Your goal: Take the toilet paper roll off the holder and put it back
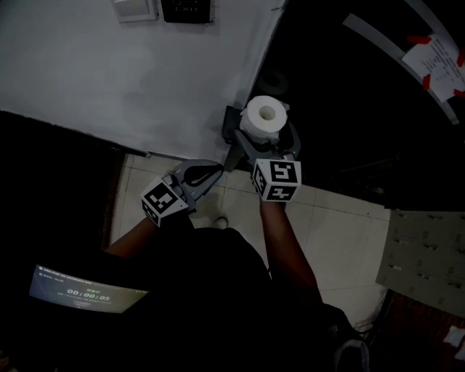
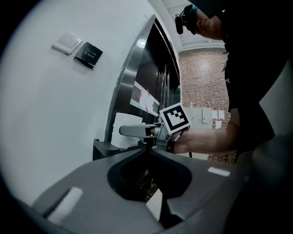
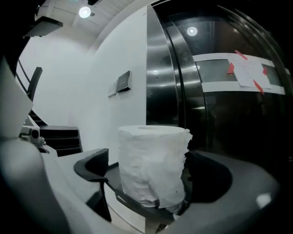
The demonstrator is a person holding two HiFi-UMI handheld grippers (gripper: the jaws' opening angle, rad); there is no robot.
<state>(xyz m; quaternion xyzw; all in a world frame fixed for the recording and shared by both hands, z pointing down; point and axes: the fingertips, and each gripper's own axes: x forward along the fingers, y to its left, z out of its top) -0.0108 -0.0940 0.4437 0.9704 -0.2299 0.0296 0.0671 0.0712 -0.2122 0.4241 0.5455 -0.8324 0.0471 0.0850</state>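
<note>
A white toilet paper roll (image 1: 262,116) stands upright on the dark grey holder (image 1: 231,128) fixed at the wall's corner. My right gripper (image 1: 267,145) is open, with one jaw on each side of the roll. In the right gripper view the roll (image 3: 153,164) rests on the holder's shelf (image 3: 137,206); a gap shows at the left jaw, and the right jaw sits close by the paper. My left gripper (image 1: 216,170) is shut and empty, held a little to the left and below the holder. From the left gripper view the roll (image 2: 122,130) shows behind the right gripper's finger (image 2: 135,130).
A white wall carries a switch plate (image 1: 135,9) and a black sign (image 1: 187,10). To the right is a dark metal door with a taped paper notice (image 1: 436,58). Pale floor tiles (image 1: 341,232) lie below. A lit screen (image 1: 87,294) sits at the lower left.
</note>
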